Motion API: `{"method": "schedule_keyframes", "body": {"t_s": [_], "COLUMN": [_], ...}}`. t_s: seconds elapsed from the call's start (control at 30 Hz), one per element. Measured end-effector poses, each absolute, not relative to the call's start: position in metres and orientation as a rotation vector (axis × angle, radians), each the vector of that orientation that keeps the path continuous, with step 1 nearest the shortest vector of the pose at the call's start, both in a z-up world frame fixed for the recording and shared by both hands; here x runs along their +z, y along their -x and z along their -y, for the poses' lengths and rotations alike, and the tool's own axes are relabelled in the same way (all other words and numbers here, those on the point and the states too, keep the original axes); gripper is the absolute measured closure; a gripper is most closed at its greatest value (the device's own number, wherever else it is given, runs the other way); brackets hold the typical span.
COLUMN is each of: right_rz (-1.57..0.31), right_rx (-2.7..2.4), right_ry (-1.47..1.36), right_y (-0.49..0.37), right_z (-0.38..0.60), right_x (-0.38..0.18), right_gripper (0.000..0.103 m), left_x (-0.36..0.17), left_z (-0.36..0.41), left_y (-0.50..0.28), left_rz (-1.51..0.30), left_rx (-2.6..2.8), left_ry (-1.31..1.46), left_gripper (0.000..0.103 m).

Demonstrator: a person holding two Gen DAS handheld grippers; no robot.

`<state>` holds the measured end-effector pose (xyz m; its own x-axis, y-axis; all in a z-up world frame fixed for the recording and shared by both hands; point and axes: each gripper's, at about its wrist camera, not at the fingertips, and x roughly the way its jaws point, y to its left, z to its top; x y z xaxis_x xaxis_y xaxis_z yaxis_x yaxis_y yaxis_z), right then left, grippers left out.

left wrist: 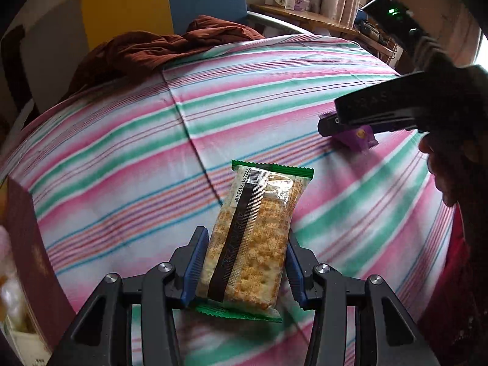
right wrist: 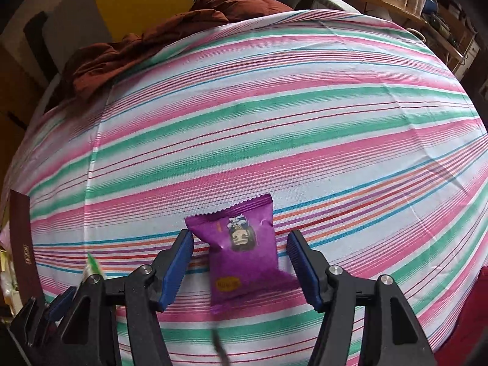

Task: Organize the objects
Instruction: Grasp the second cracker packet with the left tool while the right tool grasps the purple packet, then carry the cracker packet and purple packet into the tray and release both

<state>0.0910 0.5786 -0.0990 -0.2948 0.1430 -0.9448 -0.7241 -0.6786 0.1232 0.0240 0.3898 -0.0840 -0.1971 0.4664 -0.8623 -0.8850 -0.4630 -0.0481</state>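
- Left wrist view: the left gripper (left wrist: pixel 244 270) pinches a cracker packet (left wrist: pixel 250 238) across its width, both blue pads pressed to the long sides, the packet lifted clear of the striped bedsheet (left wrist: pixel 122 152).
- To do this carry well, I would keep the squeeze light, since the crackers inside are brittle, and hold the packet level so it does not pivot between the pads.
- The packet is a flat clear-film rectangle with green crimped ends and a dark seam strip; the film is slick, so slipping is a risk.
- Right wrist view: the right gripper (right wrist: pixel 241 263) has its jaws spread around a purple snack pouch (right wrist: pixel 244 250); the left pad stands apart from it, and whether the right pad touches I cannot tell.
- The pouch is glossy foil, puffy and pillow-shaped with serrated ends; it would crumple rather than resist, so closing at its middle seems best.
- Outward: a maroon box (left wrist: pixel 33 262) stands at the near left edge, likely the destination.
- A rumpled rust-brown cloth (right wrist: pixel 152 42) lies at the far left of the bed.
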Motion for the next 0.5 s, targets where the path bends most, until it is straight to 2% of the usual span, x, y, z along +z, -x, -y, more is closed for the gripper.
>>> {"method": "schedule_keyframes", "body": {"t_s": [0.03, 0.13, 0.3, 0.5], "right_rz": [-0.734, -0.656, -0.593, -0.590], "right_rx": [2.015, 2.018, 2.040, 2.149], "right_ry": [1.387, 1.398, 1.393, 1.325], "right_y": [-0.091, -0.088, -0.086, -0.085], "right_z": [-0.579, -0.575, -0.570, -0.560], "right_x": [-0.099, -0.099, -0.095, -0.080], "right_gripper": [0.044, 0.058, 0.065, 0.065], "left_x": [-0.084, -0.084, -0.083, -0.072], "left_z": [-0.386, -0.379, -0.372, -0.352], "left_y": [-0.025, -0.027, -0.030, -0.033], "left_rz": [-0.582, -0.559, -0.551, -0.509], "left_rx": [1.815, 1.825, 1.846, 1.887], "left_ry": [1.076, 1.077, 1.056, 1.046], "left_gripper": [0.054, 0.054, 0.055, 0.057]}}
